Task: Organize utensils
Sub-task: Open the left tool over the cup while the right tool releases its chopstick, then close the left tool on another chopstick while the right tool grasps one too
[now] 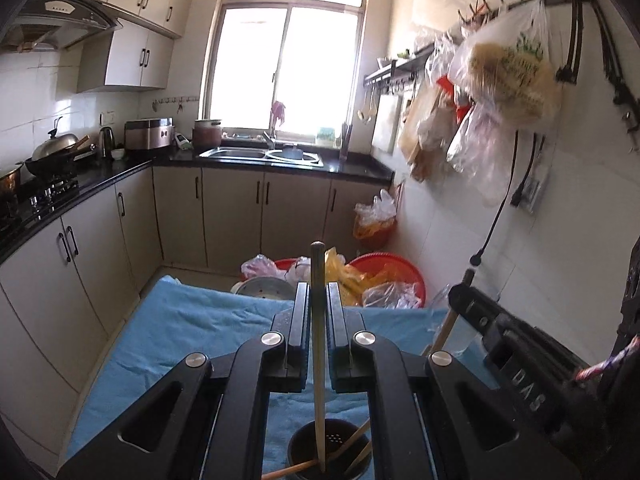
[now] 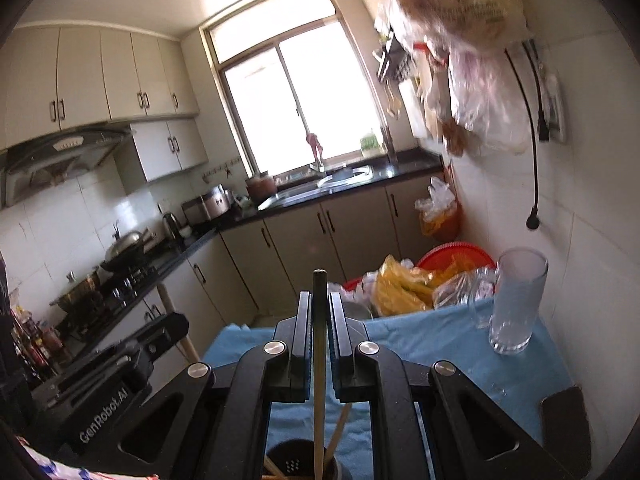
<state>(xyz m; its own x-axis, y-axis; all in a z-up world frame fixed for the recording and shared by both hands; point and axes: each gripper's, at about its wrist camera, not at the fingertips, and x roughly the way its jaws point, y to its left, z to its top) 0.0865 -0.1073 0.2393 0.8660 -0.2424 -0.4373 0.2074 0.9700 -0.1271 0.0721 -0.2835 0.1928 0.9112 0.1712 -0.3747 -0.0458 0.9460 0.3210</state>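
Left gripper (image 1: 318,300): I see the jaws closed down on an upright chopstick (image 1: 319,360), narrow gap either side of the stick, so pinched. Its top pokes above the fingertips, its lower end drops into the dark perforated utensil holder (image 1: 330,454) directly below. More chopsticks (image 1: 352,438) lean loose inside that holder.

Right gripper (image 2: 319,304): same posture from my view, jaws nearly together around a second chopstick (image 2: 319,380) held vertical, dark tip up, lower end going into the holder (image 2: 298,462) below (I can't tell whether either stick touches the holder's bottom).

The holder stands on the blue cloth (image 1: 192,332) at the near edge of both views. Relative to the holder: the clear glass (image 2: 516,300) stands on the cloth well off to the right and further back, near the tiled wall. Red basins with plastic bags (image 1: 384,276) sit beyond the cloth's far edge.

Both grippers are just beside each other over the holder; each shows in the other's camera.
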